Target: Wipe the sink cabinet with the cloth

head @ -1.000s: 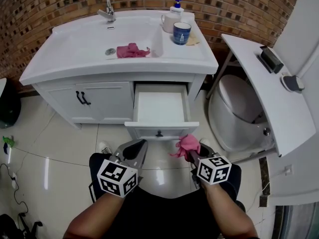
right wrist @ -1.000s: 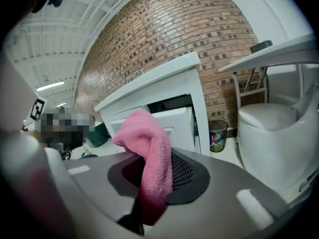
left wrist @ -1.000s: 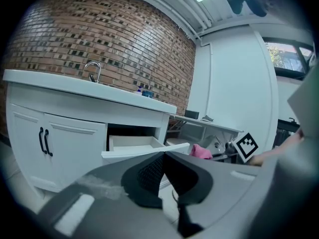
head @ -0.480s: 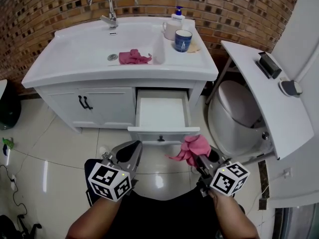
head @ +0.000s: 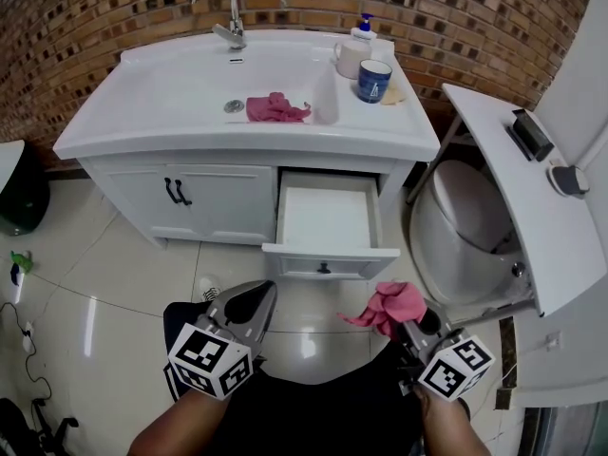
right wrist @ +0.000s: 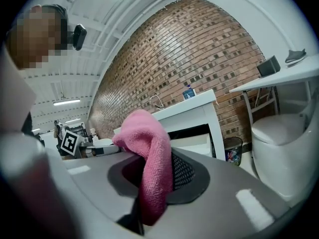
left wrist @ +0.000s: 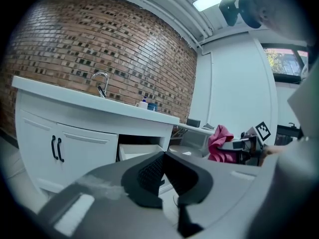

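Observation:
The white sink cabinet (head: 214, 198) stands against the brick wall with its right drawer (head: 328, 218) pulled open and bare inside. My right gripper (head: 407, 319) is shut on a pink cloth (head: 389, 306), held low in front of the drawer; the same pink cloth (right wrist: 149, 158) hangs between the jaws in the right gripper view. My left gripper (head: 249, 304) is shut with nothing in it, low at the left of the drawer. A second pink cloth (head: 275, 108) lies in the basin beside the drain.
A tap (head: 226, 8), a soap bottle (head: 357, 47) and a blue mug (head: 374, 80) stand on the countertop. A toilet (head: 465, 231) and a white shelf board (head: 518, 183) are at the right. A dark bin (head: 17, 193) sits at the left on the tiled floor.
Both grippers have drawn back from the drawer, lower in view; the right one moved further right with the pink cloth. The head view has shifted, so the cabinet sits more to the right.

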Tool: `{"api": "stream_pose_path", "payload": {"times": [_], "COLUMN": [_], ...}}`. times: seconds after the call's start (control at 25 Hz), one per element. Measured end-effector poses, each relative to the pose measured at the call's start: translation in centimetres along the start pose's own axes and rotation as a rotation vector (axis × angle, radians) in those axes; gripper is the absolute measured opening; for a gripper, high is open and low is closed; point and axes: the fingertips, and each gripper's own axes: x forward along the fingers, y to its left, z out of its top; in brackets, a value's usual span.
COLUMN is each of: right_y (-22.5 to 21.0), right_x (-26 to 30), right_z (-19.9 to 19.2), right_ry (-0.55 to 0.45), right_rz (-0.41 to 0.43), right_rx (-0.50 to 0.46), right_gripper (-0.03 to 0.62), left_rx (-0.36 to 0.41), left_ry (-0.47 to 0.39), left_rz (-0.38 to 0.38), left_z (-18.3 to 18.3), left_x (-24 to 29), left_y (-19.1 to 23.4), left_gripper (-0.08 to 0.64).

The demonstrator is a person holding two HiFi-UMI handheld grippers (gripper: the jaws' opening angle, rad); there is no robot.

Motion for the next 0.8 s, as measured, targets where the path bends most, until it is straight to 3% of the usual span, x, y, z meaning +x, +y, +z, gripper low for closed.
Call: {"api": "stream_pose_path", "payload": {"times": [0.28, 0.8], "right_y": [3.0, 2.8], "right_x": [-2.0, -2.0], "right_z": [-0.1, 0.4], "right_ry": [0.003, -0.015], "right_rz": [0.004, -0.015], "right_rx": [-0.044, -0.073], "right_gripper": [0.080, 0.080], "left_rx": [-0.017, -0.031], "left_ry": [-0.008, -0.034], "left_rz": [-0.023, -0.010], "left_z": [0.3, 0.9], "left_x": [-0.5, -2.4], "left_y": [-0.6, -0.6], "left_gripper": [0.006, 0.006]}}
